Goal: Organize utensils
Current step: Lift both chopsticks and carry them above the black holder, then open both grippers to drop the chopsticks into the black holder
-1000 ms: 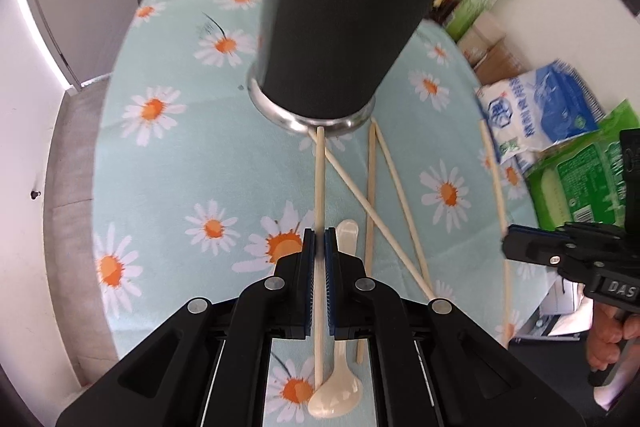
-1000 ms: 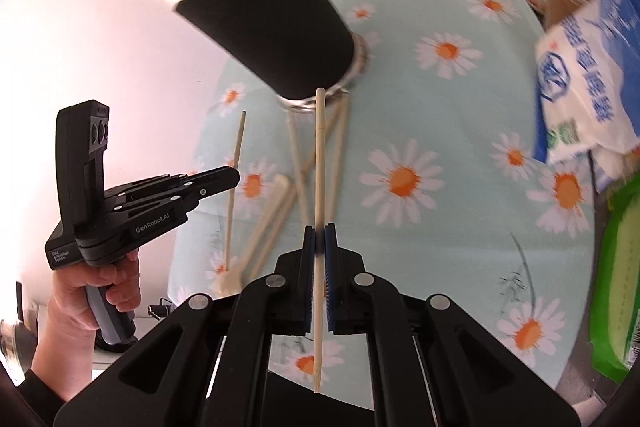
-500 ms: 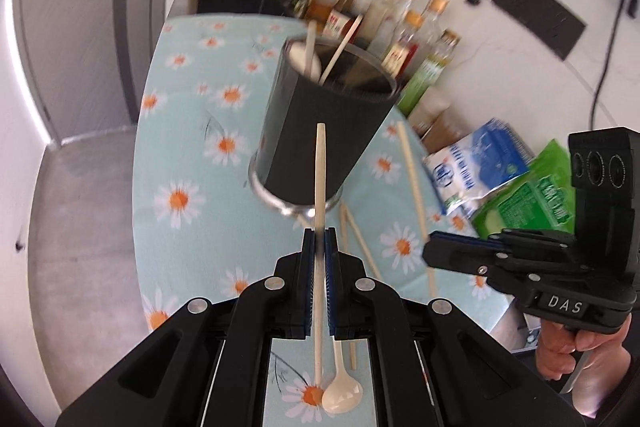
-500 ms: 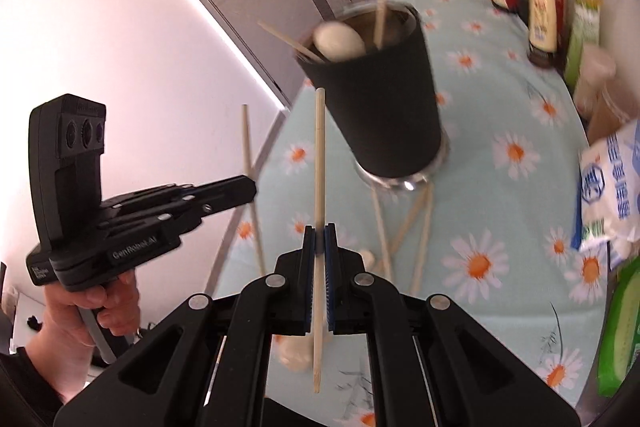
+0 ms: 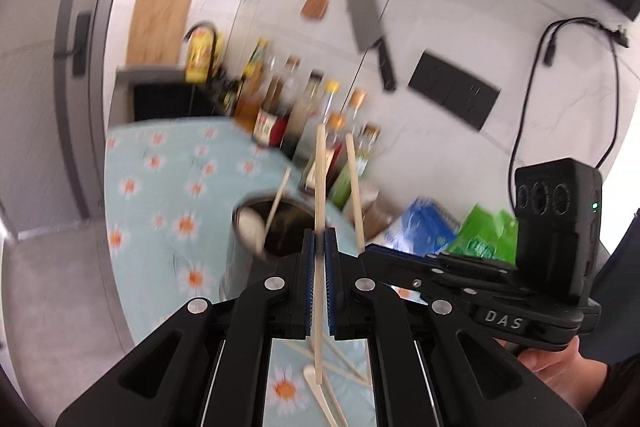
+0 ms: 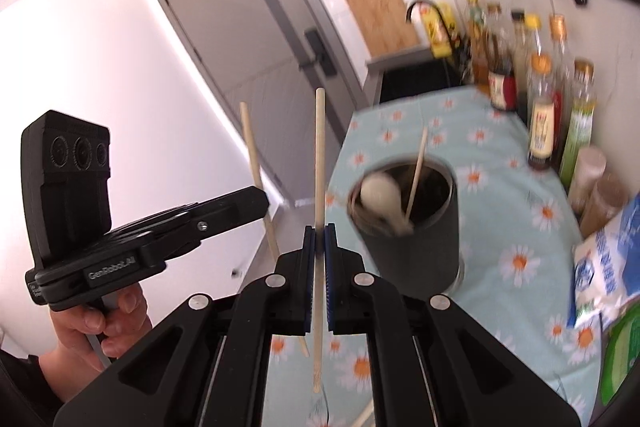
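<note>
Left wrist view: the left tongs [image 5: 319, 241] grip a chopstick [image 5: 319, 187] upright above the dark utensil cup [image 5: 240, 259].

Right wrist view: the right tongs [image 6: 319, 237] pinch another chopstick [image 6: 319, 163] beside the cup [image 6: 420, 243] on the daisy-patterned surface [image 6: 520, 211].

- A pale wooden chopstick [image 5: 319, 211] is standing nearly upright, pinched at mid-length.
- A second matching chopstick [image 6: 319, 187] is standing upright in the same way.
- The dark cylindrical holder [image 6: 412, 227] is sitting on the daisy cloth, containing a white spoon [image 6: 380, 197] and a leaning stick.
- More chopsticks [image 5: 340, 367] are lying crossed on the cloth.
</note>
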Motion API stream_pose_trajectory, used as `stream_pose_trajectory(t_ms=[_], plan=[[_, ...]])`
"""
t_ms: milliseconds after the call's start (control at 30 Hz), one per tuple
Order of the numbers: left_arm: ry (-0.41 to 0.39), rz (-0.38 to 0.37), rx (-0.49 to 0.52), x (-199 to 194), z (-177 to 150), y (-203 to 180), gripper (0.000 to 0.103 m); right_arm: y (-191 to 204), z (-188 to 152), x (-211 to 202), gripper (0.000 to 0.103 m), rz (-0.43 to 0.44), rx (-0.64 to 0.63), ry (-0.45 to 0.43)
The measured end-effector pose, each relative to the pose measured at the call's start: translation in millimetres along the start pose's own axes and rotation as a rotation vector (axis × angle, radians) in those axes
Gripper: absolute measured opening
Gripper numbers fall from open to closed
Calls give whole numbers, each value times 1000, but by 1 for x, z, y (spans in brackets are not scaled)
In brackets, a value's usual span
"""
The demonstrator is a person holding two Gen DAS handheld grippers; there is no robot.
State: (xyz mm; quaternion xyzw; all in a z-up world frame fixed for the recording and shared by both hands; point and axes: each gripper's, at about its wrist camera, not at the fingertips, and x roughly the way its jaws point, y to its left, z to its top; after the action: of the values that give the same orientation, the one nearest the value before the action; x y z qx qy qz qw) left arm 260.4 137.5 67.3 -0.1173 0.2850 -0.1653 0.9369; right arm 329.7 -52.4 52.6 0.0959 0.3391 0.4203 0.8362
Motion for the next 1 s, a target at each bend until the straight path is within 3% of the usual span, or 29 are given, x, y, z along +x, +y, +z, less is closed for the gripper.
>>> stream_pose_trajectory(t_ms=[400, 633, 800, 1000], plan=[[-152, -73, 56, 20, 56, 5, 4, -18, 53, 0, 6, -45, -5, -173], [-192, -53, 64, 36, 71, 12, 4, -31, 72, 11, 6, -38, -25, -230], [-187, -39, 53, 53, 74, 21, 4, -42, 78, 24, 6, -62, -47, -253], [-117, -39, 19, 84, 58, 35, 4, -57, 69, 44, 6, -106, -45, -234]])
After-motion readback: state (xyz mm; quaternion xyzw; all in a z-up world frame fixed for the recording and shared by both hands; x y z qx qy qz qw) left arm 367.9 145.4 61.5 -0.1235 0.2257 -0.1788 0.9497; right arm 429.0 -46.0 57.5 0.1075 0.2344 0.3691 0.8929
